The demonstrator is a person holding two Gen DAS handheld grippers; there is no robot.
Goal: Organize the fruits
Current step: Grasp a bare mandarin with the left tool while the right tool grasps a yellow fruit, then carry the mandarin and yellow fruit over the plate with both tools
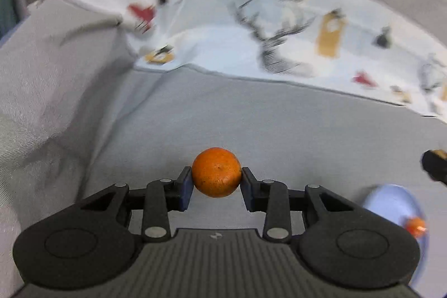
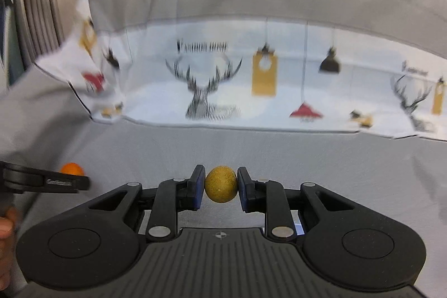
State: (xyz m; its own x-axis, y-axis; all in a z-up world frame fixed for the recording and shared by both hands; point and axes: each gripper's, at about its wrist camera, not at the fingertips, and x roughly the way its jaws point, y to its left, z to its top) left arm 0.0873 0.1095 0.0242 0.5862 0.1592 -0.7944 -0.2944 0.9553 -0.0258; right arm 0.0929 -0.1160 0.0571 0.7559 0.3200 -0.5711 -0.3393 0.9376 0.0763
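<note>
An orange [image 1: 216, 176] is clamped in the left hand-held gripper [image 1: 216, 180]; a yellow-green fruit [image 2: 221, 184] is clamped in the right hand-held gripper [image 2: 220, 186], above grey cloth [image 1: 251, 116].

Left tool [image 1: 216, 180] and right tool [image 2: 220, 184]: matte black linkage arms with silver pivot pins, blue finger pads [image 1: 186, 192], ribbed grey base plate bearing a small crosshair mark. Bare skin of a hand [image 2: 6, 228] at the left frame edge.
</note>
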